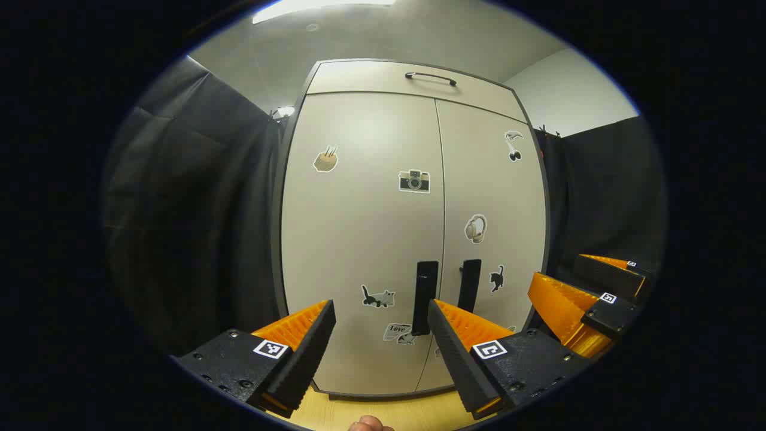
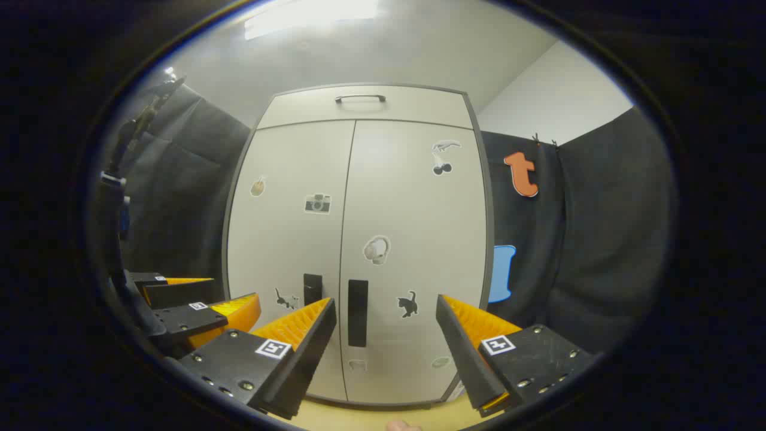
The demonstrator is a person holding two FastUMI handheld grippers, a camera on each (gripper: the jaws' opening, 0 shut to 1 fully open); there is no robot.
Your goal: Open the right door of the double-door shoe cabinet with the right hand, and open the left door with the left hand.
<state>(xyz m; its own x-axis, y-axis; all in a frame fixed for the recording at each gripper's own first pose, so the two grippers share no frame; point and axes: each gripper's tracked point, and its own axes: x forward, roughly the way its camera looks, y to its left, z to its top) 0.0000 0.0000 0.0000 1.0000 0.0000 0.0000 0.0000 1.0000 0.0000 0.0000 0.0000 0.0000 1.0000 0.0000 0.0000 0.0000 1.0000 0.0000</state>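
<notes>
In front of the shoe cabinet [image 2: 359, 251], the right gripper [image 2: 383, 326] hangs with its fingers spread wide and nothing between them, the right door's handle [image 2: 357, 312] standing just inside its left finger, so the opening looks lined up to take that vertical bar. The left gripper [image 1: 381, 329] is likewise wide open and empty, facing the cabinet with the left door's handle [image 1: 425, 297] near its right finger. Both doors [image 1: 365, 239] sit shut and flush, meeting at the cabinet's middle seam, the two handles flanking it. Above the doors a drawer front [image 1: 413, 81] carries its own bar handle. Neither gripper touches the cabinet yet; both appear staged for the approach.
</notes>
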